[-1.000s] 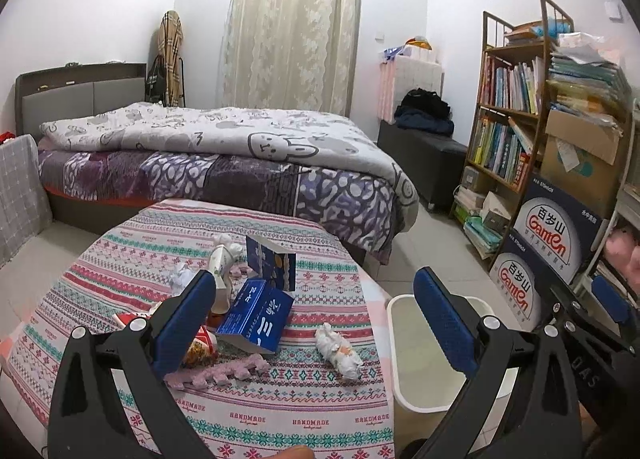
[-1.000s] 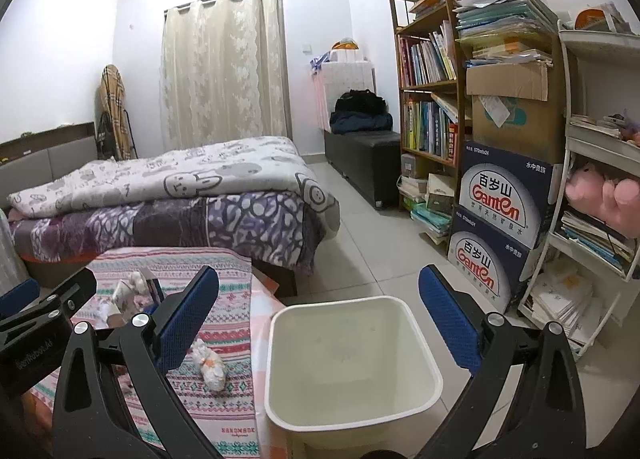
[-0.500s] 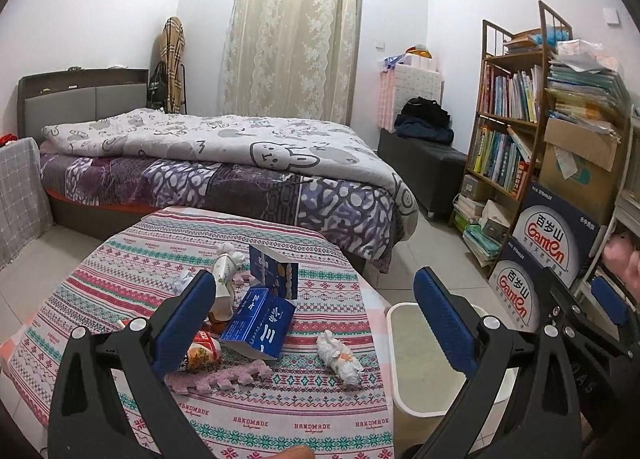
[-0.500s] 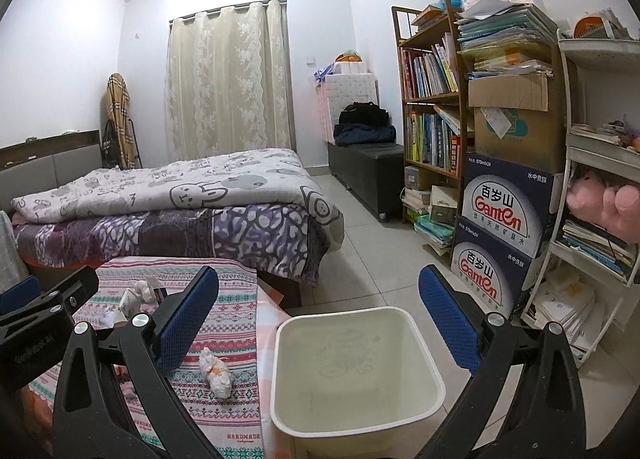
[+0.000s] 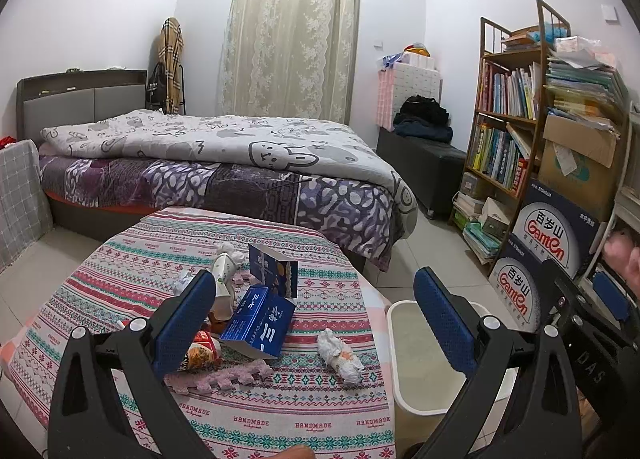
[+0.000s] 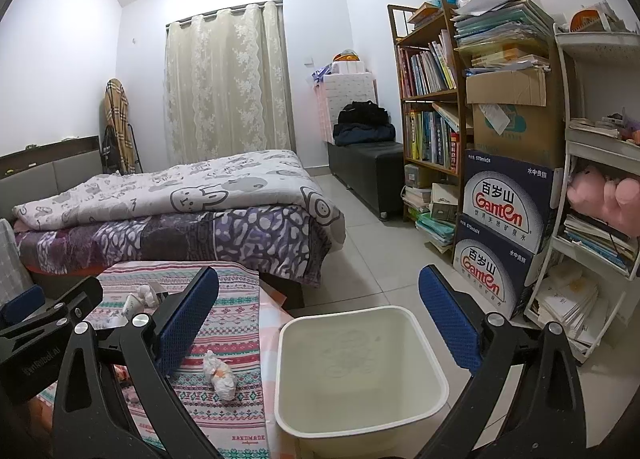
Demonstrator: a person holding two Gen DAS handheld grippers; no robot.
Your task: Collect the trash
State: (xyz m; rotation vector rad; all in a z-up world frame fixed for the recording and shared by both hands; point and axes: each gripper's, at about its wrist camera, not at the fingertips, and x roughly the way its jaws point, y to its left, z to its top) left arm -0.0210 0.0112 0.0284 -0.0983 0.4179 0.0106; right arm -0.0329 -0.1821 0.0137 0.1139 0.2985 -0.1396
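The left hand-held gripper (image 5: 310, 315) was held spread wide with nothing between its blue pads, low in the left wrist frame above the surface (image 5: 120, 259), which was covered by a striped patterned cloth. The right hand-held gripper (image 6: 320, 309) was likewise spread and empty, seen at the bottom of the right wrist frame over the white bin (image 6: 400, 387). The bin stood on the floor just beside the right edge of the surface, and nothing could be seen inside it. The trash lay on the surface: a crumpled tissue (image 5: 340, 353) at lower centre of the left frame, near the bin-side edge; a blue carton (image 5: 258, 321) lying tilted to its left; a second blue box (image 5: 274, 271) standing upright behind it; a pink foam strip (image 5: 224, 373) in front; and a snack wrapper (image 5: 200, 351) partly hidden behind the left pad. A bed (image 5: 224, 163) filled the middle of the frame.
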